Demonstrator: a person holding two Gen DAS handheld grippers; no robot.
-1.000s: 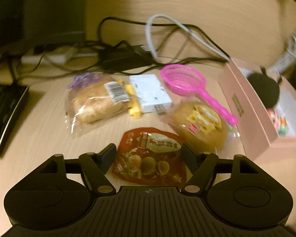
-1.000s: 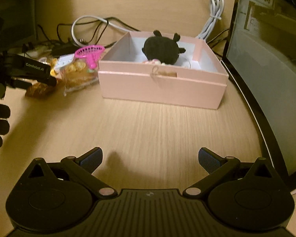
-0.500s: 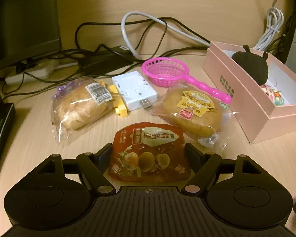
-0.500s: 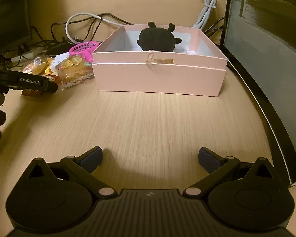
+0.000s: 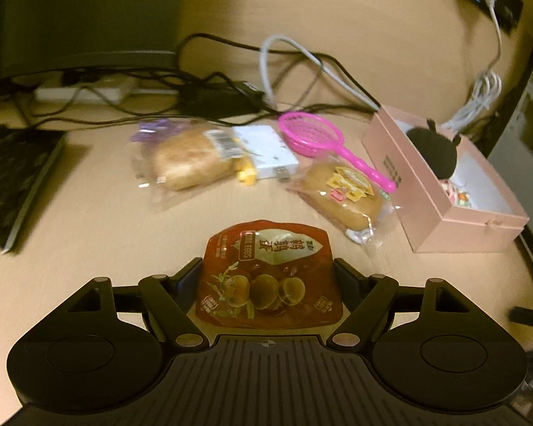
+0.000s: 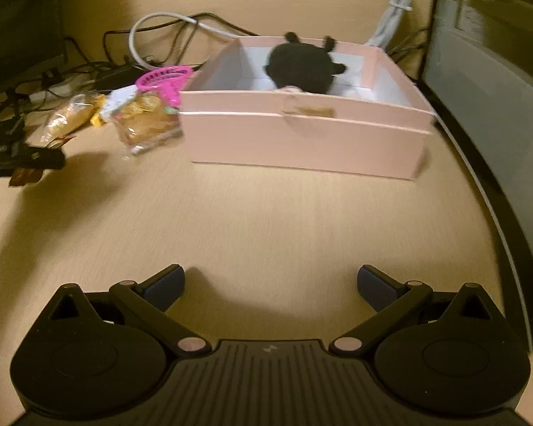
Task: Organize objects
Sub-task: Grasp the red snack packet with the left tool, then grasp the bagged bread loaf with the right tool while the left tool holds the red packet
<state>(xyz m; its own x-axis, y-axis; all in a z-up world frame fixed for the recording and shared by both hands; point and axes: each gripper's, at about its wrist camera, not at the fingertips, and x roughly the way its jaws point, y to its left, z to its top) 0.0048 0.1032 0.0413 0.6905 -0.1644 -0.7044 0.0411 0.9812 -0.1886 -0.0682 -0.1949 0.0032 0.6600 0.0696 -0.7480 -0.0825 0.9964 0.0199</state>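
Left hand-held gripper (image 5: pixel 266 277): clamped on the red egg packet (image 5: pixel 266 277).
Right hand-held gripper (image 6: pixel 270 284): jaws apart, empty, over the bare worktop (image 6: pixel 266 220).

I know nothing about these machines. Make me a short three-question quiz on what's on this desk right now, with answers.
1. True or false: the open right gripper holds a bread roll.
2. What does the left gripper grip?
3. Which lies inside the open pink cardboard box? A) pink plastic scoop net B) black plush toy C) white adapter

Key: 1. False, nothing is between its fingers. 2. The red foil quail-egg packet. 3. B, the black plush toy.
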